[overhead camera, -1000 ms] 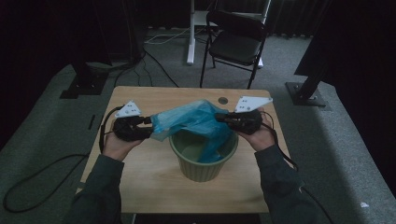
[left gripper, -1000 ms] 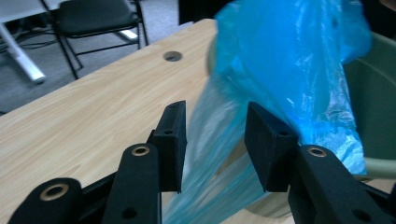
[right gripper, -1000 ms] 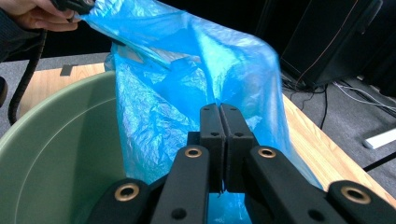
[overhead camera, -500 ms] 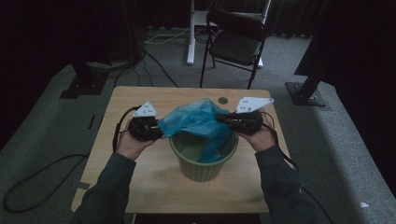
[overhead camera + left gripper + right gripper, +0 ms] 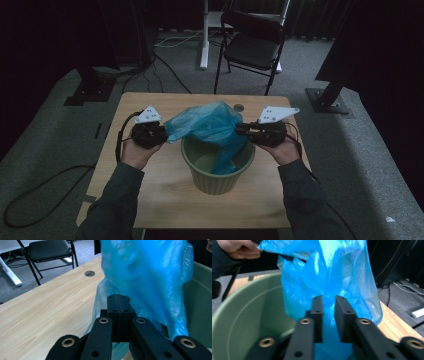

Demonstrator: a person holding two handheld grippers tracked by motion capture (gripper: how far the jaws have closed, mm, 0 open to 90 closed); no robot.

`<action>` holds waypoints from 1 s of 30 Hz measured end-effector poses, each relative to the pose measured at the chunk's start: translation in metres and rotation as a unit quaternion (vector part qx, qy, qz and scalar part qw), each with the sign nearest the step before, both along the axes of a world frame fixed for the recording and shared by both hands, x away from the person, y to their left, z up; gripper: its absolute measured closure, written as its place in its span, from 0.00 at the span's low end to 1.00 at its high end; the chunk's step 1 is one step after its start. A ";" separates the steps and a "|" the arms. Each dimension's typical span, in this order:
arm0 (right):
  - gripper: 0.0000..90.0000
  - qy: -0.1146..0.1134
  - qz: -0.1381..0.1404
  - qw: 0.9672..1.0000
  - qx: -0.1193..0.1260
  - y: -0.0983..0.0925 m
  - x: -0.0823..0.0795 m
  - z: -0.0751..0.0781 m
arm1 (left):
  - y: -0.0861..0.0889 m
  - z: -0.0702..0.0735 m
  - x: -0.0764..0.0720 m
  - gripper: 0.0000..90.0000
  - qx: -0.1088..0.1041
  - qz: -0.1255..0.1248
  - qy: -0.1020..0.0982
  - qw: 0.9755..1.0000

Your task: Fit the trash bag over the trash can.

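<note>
**Blue bag stretched over the green bucket, left claw clamped, right claw loosening**

A thin blue plastic bag hangs over a green plastic bucket, which stands near the middle of a light wooden table. The bag's upper part is bunched above the bucket's rim, and its lower part drops down inside the bucket on the right-hand side of the high view.

The left gripper sits just left of the bucket's rim, held in the person's left hand. Its jaws have just been closing and now stand pressed together, with the bag's edge pinched between them; the left gripper view shows the plastic rising from the closed jaw tips, with the bucket's wall behind to the right.

The right gripper sits just right of the bucket's rim, held in the person's right hand. Its jaws have just been opening; in the right gripper view a narrow gap stands between the pads, with the blue film in and behind that gap, so the grip looks released. The bucket's inside lies below and to the left there.

A black folding chair stands on the floor beyond the bucket, past the table's far edge.
</note>
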State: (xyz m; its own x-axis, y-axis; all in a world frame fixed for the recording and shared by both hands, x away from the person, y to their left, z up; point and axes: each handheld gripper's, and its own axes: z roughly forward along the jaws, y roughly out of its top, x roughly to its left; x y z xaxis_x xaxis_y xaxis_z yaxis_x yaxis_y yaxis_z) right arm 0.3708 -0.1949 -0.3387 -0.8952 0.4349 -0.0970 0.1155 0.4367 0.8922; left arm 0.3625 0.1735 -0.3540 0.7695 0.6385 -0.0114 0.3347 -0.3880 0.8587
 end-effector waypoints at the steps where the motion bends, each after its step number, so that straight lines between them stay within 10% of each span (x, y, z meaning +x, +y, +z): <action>1: 0.79 -0.001 0.000 1.000 0.004 0.000 0.000 0.002 | -0.001 0.000 0.000 1.00 0.001 -0.001 0.000 1.000; 25: 0.64 -0.059 0.014 0.998 -0.002 0.052 0.001 0.043 | -0.014 -0.001 -0.003 1.00 0.018 -0.018 -0.008 1.000; 30: 0.87 -0.060 -0.016 0.997 -0.036 0.060 0.006 0.040 | -0.011 0.000 -0.005 1.00 0.016 -0.016 -0.010 1.000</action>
State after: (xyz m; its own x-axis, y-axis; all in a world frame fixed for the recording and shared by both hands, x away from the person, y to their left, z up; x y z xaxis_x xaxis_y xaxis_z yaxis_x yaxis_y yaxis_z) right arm 0.3772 -0.1352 -0.2988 -0.8613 0.4510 -0.2341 0.0246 0.4972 0.8673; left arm 0.3573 0.1626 -0.3545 0.7888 0.6141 0.0252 0.3042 -0.4257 0.8522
